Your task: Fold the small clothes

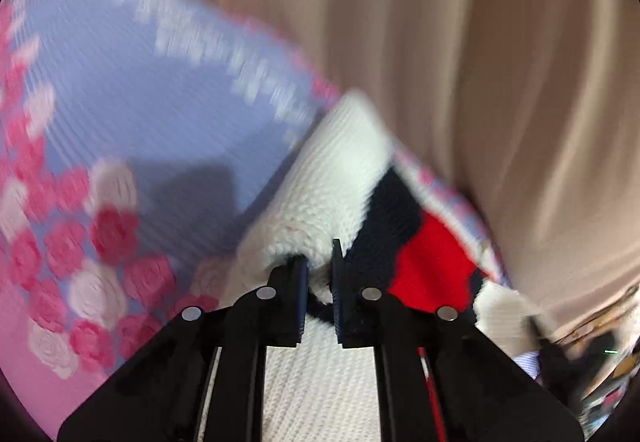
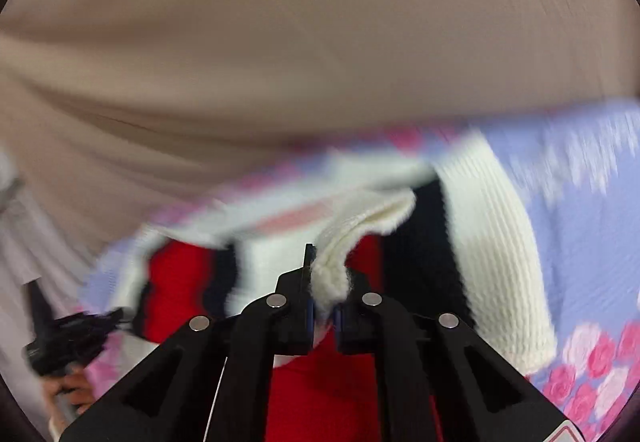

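Over the floral sheet (image 1: 132,110), each hand-held gripper (image 1: 320,262) (image 2: 324,282) pinches the knit sweater (image 1: 320,178), its length stretched between them.

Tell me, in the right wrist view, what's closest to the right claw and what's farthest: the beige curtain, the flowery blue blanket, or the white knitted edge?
1. White knitted edge, pinched in the right claw.
2. Flowery blue blanket, underneath, spreading right.
3. Beige curtain, behind everything, up top.

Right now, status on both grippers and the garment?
Left gripper shut on knit sweater. Right gripper shut on its white edge. Sweater over floral sheet. Nothing in the way.
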`<action>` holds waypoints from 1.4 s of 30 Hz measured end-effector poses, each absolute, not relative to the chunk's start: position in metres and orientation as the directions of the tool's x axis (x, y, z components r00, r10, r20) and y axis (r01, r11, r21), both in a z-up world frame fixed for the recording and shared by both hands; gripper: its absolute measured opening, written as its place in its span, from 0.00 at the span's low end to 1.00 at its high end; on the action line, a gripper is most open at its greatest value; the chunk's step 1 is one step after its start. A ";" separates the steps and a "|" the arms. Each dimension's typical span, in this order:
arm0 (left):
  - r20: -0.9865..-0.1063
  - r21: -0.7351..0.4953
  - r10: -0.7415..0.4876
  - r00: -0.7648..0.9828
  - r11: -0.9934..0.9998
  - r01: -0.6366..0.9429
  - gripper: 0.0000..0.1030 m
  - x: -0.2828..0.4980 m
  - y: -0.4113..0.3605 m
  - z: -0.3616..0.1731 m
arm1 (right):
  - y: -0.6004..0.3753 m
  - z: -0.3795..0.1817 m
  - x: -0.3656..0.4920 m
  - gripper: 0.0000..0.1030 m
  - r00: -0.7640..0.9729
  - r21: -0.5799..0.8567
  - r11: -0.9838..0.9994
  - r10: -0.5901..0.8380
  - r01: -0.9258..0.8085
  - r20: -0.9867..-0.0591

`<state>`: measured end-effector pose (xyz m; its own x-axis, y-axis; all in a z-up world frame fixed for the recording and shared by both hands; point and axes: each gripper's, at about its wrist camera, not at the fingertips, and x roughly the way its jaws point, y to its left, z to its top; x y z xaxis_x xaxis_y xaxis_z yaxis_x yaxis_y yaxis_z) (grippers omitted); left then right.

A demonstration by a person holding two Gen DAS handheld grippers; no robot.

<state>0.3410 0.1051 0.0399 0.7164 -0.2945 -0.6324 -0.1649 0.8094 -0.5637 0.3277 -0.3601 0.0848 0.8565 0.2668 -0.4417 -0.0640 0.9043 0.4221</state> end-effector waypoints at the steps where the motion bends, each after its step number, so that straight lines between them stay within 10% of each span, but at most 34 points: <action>1: -0.618 -0.548 -0.267 0.739 0.821 -0.162 0.09 0.336 0.106 0.047 | -0.362 0.097 0.313 0.06 0.880 0.442 0.888 0.308 -0.130 -0.360; 3: -0.618 -0.504 -0.216 0.756 0.847 -0.170 0.09 0.329 0.105 0.050 | -0.381 0.083 0.312 0.06 0.876 0.464 0.883 0.275 -0.068 -0.396; 6: -0.687 -0.484 -0.244 0.684 0.857 -0.180 0.09 0.342 0.098 0.024 | -0.407 0.003 0.355 0.05 0.649 0.244 0.927 0.001 0.285 -0.761; 11: -0.716 -0.436 -0.207 0.667 0.878 -0.195 0.09 0.343 0.091 0.009 | -0.406 0.042 0.315 0.05 0.816 0.430 0.894 0.150 0.130 -0.558; 15: -0.717 -0.447 -0.224 0.660 0.874 -0.189 0.09 0.341 0.090 0.008 | -0.415 -0.006 0.338 0.05 0.657 0.267 0.930 0.038 0.253 -0.753; 18: -0.714 -0.403 -0.184 0.676 0.897 -0.181 0.09 0.336 0.083 0.009 | -0.410 0.009 0.320 0.07 0.694 0.264 0.930 0.014 0.255 -0.720; 22: -0.700 -0.365 -0.153 0.698 0.916 -0.165 0.10 0.328 0.074 0.009 | -0.392 0.050 0.302 0.22 0.745 0.182 0.940 -0.101 0.288 -0.659; 29: -0.664 -0.306 -0.104 0.740 0.941 -0.143 0.10 0.317 0.061 0.000 | -0.253 0.066 0.385 0.53 0.701 0.217 0.963 0.267 -0.162 -0.661; 40: -0.652 -0.353 -0.142 0.745 0.926 -0.132 0.11 0.312 0.067 -0.002 | -0.123 0.007 0.500 0.58 0.554 0.140 0.936 0.307 -0.323 -0.774; 41: -0.652 -0.353 -0.142 0.745 0.926 -0.132 0.11 0.312 0.067 -0.003 | -0.120 0.000 0.505 0.56 0.534 0.135 0.936 0.300 -0.325 -0.790; 42: -0.652 -0.352 -0.142 0.745 0.927 -0.132 0.11 0.312 0.068 -0.003 | -0.118 -0.006 0.508 0.30 0.513 0.137 0.933 0.301 -0.333 -0.804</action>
